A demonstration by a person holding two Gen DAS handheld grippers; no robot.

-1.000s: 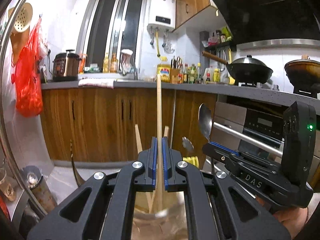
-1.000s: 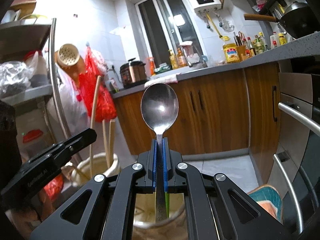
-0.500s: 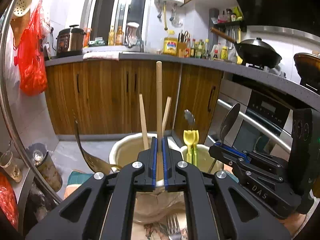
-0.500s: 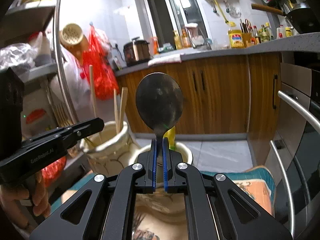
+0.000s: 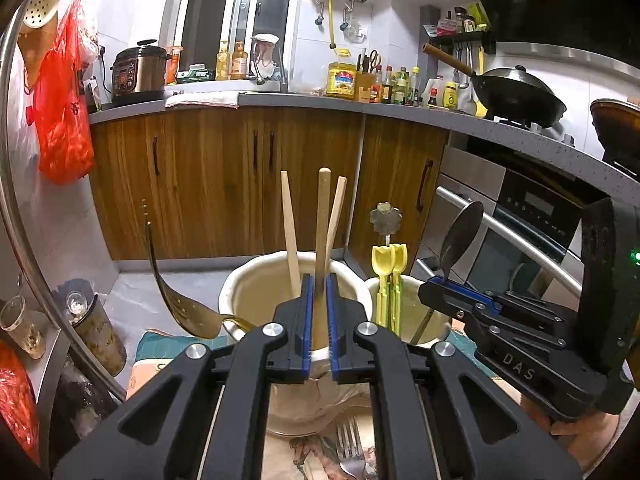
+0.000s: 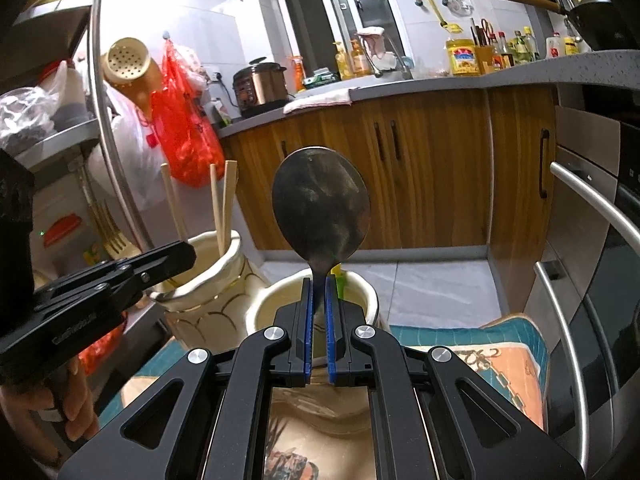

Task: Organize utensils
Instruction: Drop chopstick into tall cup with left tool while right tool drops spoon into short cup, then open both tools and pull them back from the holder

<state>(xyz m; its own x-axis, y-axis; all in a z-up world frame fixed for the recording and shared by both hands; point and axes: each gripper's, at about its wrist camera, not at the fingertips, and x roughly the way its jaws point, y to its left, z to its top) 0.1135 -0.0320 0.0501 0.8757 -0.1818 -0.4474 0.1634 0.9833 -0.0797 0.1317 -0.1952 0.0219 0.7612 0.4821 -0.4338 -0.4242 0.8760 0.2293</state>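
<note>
over the big jar: the left gripper (image 5: 319,320) is hanging right above the mouth of the big jar (image 5: 256,280), its pads parted a little around the wooden stick (image 5: 322,216) — whether they are pinching it, i cannot tell.
stick axis: standing near upright, lower end inside the jar, beside two more wooden handles.
right of the big jar: the right gripper (image 6: 319,320) is clamping the neck of the metal spoon (image 6: 320,216), bowl up, over the small jar (image 6: 360,292).
spoon axis: upright — handle pointing down into the small jar.
nearer hand: each is sitting above its own jar.
</note>
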